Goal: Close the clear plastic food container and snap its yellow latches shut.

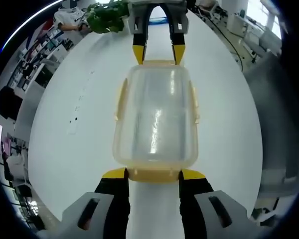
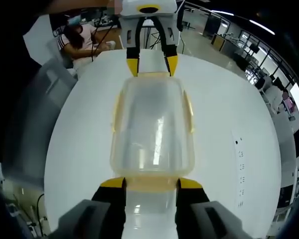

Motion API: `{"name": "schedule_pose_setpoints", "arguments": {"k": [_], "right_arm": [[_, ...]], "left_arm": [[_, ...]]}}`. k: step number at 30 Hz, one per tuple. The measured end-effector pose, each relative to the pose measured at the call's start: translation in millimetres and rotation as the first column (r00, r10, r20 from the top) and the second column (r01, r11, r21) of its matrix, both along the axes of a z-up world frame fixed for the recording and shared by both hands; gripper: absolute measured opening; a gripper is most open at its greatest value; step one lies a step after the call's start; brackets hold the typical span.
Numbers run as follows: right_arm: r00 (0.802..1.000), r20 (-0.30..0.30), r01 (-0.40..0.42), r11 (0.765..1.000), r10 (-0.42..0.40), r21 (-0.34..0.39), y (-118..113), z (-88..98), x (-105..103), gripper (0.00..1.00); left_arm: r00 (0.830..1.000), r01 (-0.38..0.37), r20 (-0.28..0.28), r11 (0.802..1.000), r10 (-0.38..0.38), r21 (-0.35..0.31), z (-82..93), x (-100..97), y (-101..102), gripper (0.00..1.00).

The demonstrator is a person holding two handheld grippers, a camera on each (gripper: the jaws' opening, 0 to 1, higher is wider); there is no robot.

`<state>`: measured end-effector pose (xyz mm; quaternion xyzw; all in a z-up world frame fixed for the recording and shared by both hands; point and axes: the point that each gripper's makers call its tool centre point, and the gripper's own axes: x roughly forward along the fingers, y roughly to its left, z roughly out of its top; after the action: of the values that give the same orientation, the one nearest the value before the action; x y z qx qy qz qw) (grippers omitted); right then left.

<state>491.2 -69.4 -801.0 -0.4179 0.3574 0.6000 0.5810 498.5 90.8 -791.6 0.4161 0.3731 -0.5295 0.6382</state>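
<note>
Left gripper (image 1: pixel 153 174): jaws spread, yellow tips at the near end latch (image 1: pixel 154 175) of the container (image 1: pixel 155 117), one tip at each end of it. Right gripper (image 2: pixel 150 183): same at the opposite end latch (image 2: pixel 150 184). Looks like each end gets braced so the box can't slide while latches are pressed — my guess. Container sits mid white table (image 1: pixel 70 149), lid on. No labels or writing readable. Green plant (image 1: pixel 107 17) at the far edge.
</note>
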Motion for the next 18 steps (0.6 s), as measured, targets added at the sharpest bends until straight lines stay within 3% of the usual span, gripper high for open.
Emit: {"name": "schedule_pose_setpoints", "arguments": {"k": [18], "right_arm": [[0.999,-0.002,0.035,0.999,-0.035,0.007,-48.4,-0.9,-0.8,0.36]], "left_arm": [[1.0,0.02,0.017,1.0,-0.02,-0.015,-0.2,3.0,-48.5,0.35]]}}
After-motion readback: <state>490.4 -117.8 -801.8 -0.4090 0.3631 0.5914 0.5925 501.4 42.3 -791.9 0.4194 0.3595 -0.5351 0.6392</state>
